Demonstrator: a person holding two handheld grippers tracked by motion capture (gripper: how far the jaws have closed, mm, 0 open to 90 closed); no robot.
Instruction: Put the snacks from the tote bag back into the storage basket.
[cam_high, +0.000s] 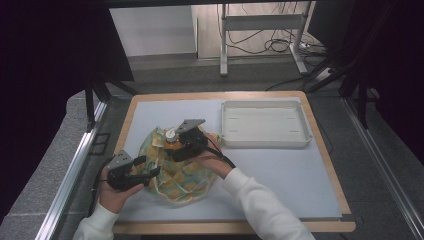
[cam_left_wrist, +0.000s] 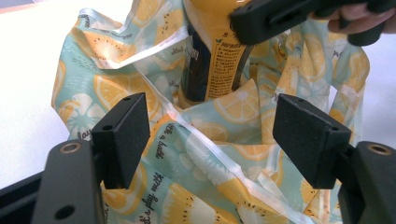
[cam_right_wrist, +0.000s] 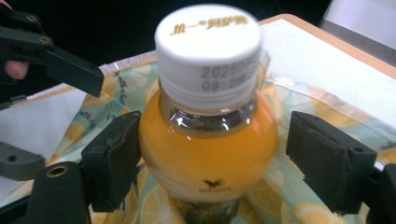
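A bottle of orange juice (cam_right_wrist: 208, 144) with a white cap (cam_high: 171, 135) stands upright inside a lemon-print cloth bag (cam_high: 185, 182) at the table's front left. My right gripper (cam_right_wrist: 233, 158) is open around the bottle's shoulder: its left pad lies against the bottle, its right pad stands clear of it. In the high view the right gripper (cam_high: 173, 143) comes in from the right. My left gripper (cam_left_wrist: 212, 137) is open at the bag's near left edge (cam_high: 150, 168), with the bag's cloth and white ribbon (cam_left_wrist: 205, 144) lying loose between the jaws. The bottle (cam_left_wrist: 219, 56) rises beyond them.
A white shallow tray (cam_high: 265, 142) sits at the back right of the pale mat (cam_high: 300, 175). The table's wooden edge (cam_high: 235, 227) runs along the front. Metal rails flank the table, and a stand with cables is on the floor behind.
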